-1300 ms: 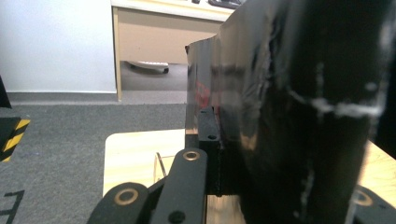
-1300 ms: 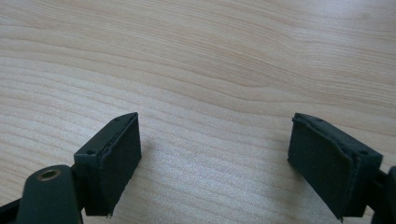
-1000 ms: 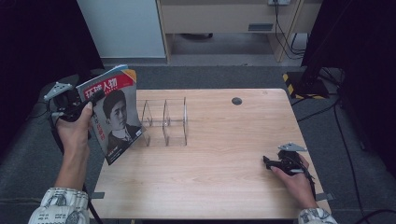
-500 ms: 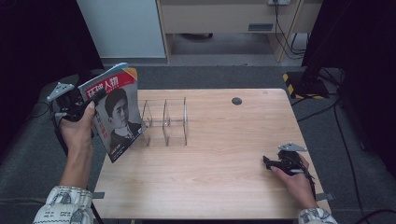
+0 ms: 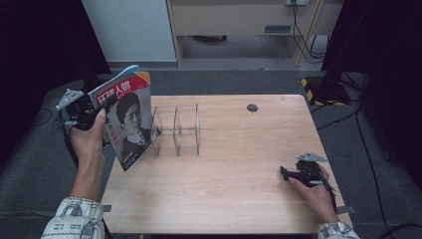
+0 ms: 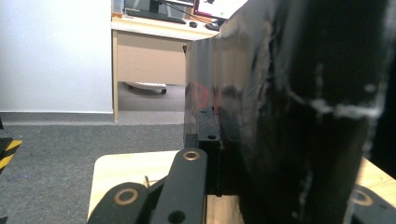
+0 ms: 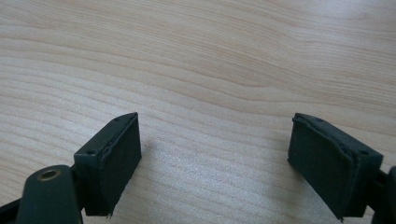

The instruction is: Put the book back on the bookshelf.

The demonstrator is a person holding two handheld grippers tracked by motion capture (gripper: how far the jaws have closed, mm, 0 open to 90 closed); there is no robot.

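Wooden table (image 5: 234, 164); we hold a magazine (image 5: 128, 119) beside the clear rack (image 5: 176, 130)
Left gripper (image 5: 102, 107) pinching the magazine, right gripper (image 5: 286, 173) spread and resting; we should square the lower edge over the rack's near-left slot before lowering.

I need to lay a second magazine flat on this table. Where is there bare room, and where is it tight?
Bare wood runs from the clear rack across to the right gripper, and along the near edge of the table. It is tight at the left, where the left gripper holds the magazine against the rack.
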